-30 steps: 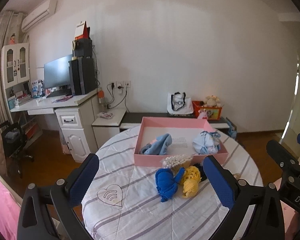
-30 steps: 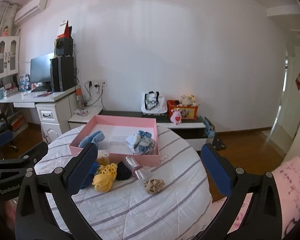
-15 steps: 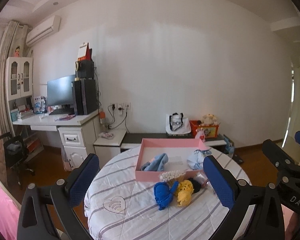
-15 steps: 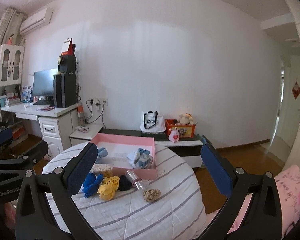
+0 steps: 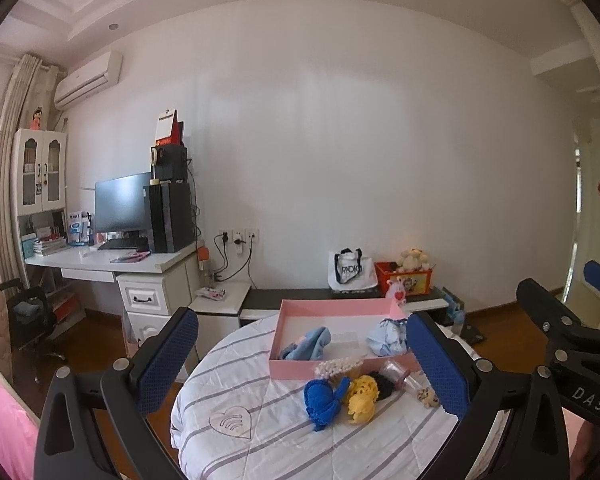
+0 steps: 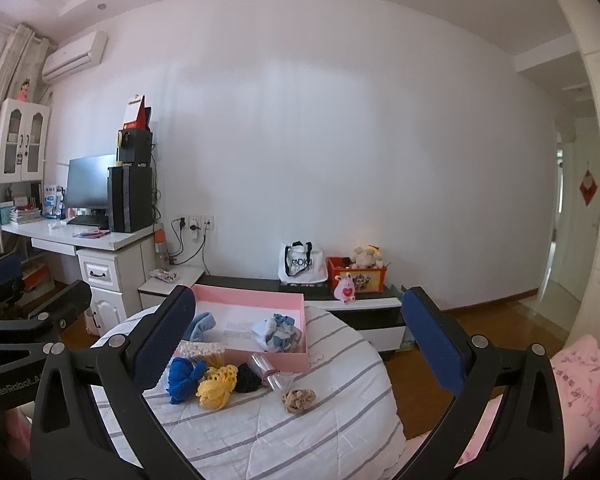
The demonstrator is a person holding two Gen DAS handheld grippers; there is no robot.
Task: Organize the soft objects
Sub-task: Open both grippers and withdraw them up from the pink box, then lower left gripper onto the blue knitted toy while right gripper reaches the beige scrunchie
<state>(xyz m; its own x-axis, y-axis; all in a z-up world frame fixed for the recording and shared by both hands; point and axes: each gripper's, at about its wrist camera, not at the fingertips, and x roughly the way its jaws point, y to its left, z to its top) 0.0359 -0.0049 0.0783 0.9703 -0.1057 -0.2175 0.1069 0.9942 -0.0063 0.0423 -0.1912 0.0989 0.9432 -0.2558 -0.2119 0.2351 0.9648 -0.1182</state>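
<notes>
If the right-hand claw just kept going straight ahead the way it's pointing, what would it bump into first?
Probably nothing on the table. The right gripper points out over the pink box and the soft items, toward the white wall behind the low black cabinet. Depth is hard to judge.

Box (image 6: 260, 304) pink. Tablecloth (image 6: 300, 432) white, grey stripes. Scrunchies: royal blue (image 6: 182, 378), yellow crochet (image 6: 216, 386), black (image 6: 247, 378), beige (image 6: 299, 400). Gripper pads (image 6: 432, 344) dark blue.

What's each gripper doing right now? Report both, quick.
Left gripper: open, holding nothing, above the table.
Right gripper: open, holding nothing, above the table.
</notes>
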